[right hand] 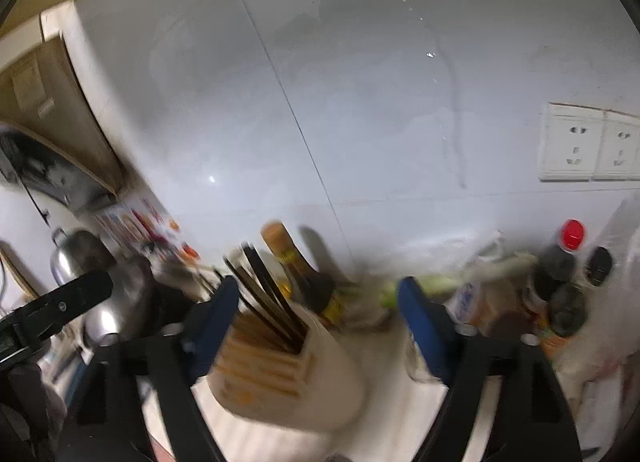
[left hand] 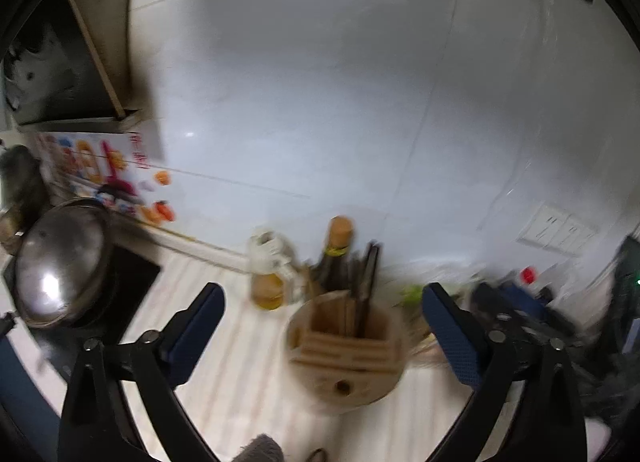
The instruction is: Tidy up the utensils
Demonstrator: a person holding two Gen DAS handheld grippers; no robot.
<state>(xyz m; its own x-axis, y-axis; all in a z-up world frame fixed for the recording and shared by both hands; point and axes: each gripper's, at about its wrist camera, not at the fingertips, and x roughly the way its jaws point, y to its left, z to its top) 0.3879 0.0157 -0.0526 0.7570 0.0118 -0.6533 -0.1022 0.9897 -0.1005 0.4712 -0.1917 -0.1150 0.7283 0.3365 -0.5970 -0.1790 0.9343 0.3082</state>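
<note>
Countertop: slotted wooden utensil holder

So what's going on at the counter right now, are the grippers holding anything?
No. Both grippers are open with nothing gripped. The left gripper and right gripper point down at a wooden utensil holder on the counter, which already has dark chopsticks standing in it. Bottles stand behind it by the tiled wall, and a steel pot sits off to one side. The pictures are blurred.
</note>
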